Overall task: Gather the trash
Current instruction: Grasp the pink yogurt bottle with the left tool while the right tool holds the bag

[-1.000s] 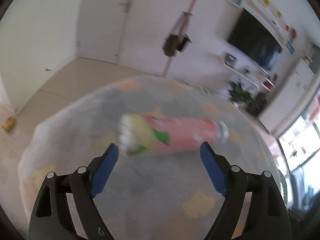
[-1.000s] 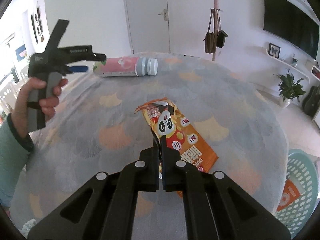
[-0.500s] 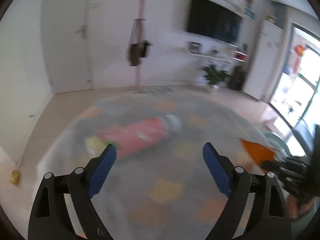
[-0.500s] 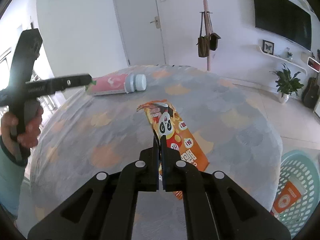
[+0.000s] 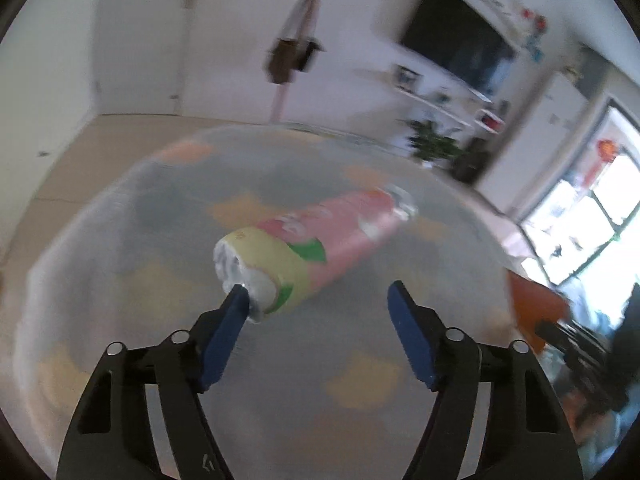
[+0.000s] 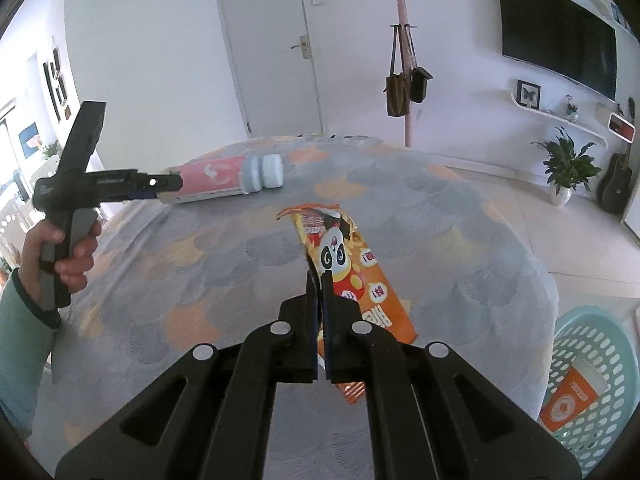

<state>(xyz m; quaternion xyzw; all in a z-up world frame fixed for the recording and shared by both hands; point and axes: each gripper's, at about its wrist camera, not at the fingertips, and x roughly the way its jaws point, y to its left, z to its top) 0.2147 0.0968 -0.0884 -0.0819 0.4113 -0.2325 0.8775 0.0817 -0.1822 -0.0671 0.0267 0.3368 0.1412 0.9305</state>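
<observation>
From my feed I see a round table (image 6: 460, 216) under a grey cloth with orange scallops. Beyond its far edge stands a white door (image 6: 272, 48), and a pink pole (image 6: 402, 60) carrying two hanging bags (image 6: 404, 88). A dark television (image 6: 556, 40) hangs on the wall, with a white shelf (image 6: 560, 118) and a potted plant (image 6: 566, 168) beneath it.

A home living room.
Ahead of the claw: wall TV (image 6: 560, 36), door (image 6: 272, 48), potted plant (image 6: 566, 168), clothed table (image 6: 460, 216).
</observation>
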